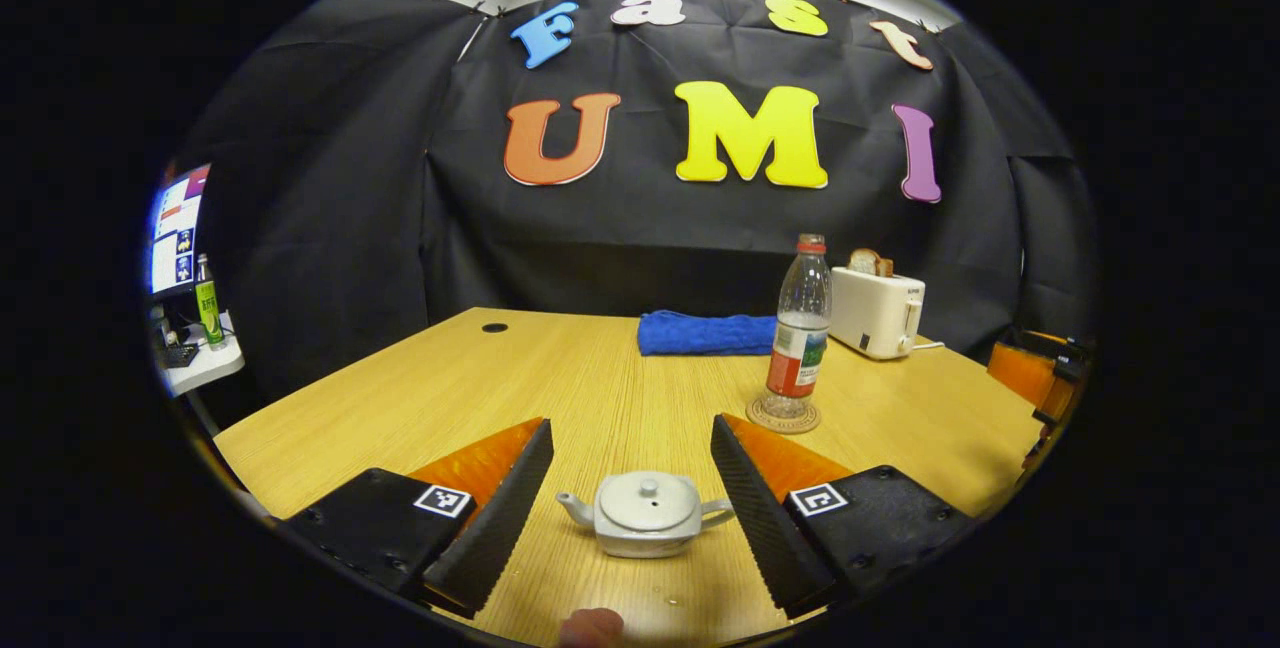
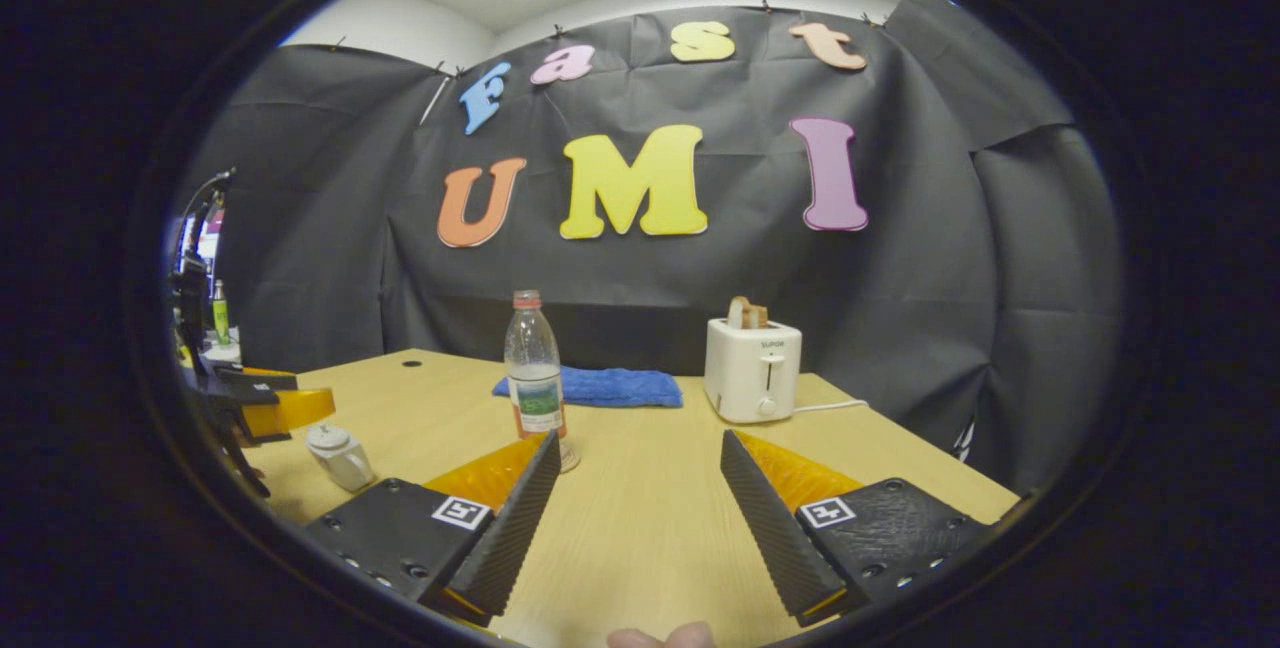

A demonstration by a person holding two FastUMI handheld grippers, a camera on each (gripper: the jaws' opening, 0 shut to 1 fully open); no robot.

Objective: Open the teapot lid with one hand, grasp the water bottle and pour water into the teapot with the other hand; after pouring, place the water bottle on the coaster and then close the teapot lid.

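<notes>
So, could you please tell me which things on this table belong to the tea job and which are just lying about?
For the job:
- teapot, lid on
- water bottle
- coaster, under the bottle
- left hand-held gripper, open around the teapot
- right hand-held gripper, open

Just lying about:
- blue towel
- toaster with bread
- green bottle on the side table

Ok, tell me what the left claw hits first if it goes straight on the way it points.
Most likely the teapot: it sits between the open left claw fingers, lid on, close ahead on the table. Depth is hard to judge, so the claw might pass just above it.
</notes>
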